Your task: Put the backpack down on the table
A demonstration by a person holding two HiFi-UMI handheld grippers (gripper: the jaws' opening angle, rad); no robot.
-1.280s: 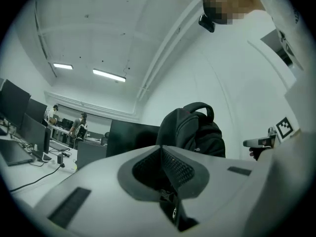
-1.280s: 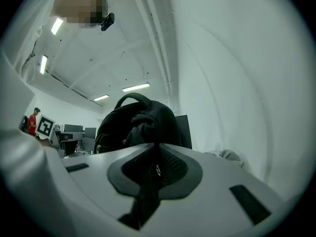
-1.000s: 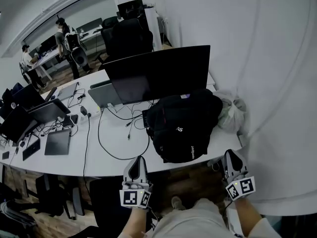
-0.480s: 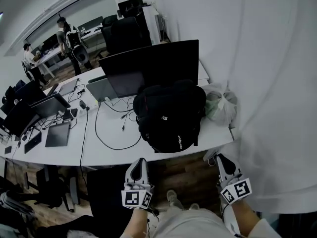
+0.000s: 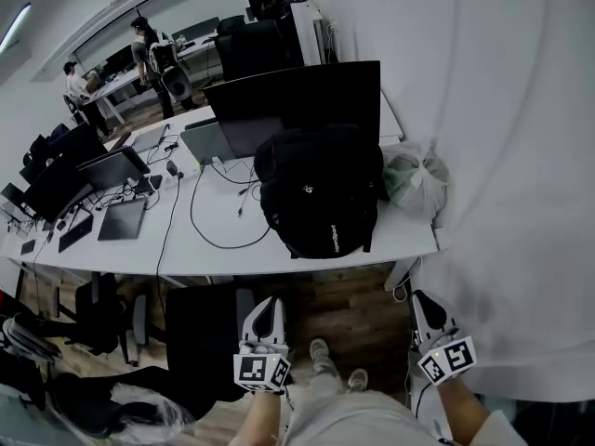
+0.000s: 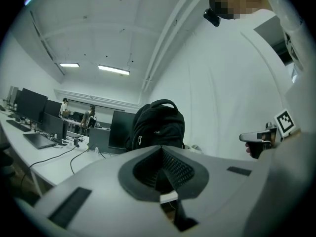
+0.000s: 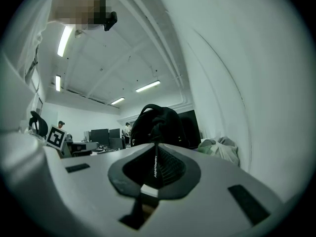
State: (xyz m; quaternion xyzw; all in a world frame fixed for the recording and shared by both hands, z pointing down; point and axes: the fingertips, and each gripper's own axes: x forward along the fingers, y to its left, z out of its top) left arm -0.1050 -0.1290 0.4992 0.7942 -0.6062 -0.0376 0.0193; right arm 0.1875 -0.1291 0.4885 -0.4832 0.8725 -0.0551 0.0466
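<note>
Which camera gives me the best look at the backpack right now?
The head view: it shows the whole backpack from above, on the table in front of the monitor. The left gripper view and the right gripper view show only its upper part and top handle, from the side.

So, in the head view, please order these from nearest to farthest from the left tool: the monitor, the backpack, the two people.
1. backpack, ahead, slightly right.
2. monitor, right behind the backpack.
3. two people, far back, to the left.
</note>
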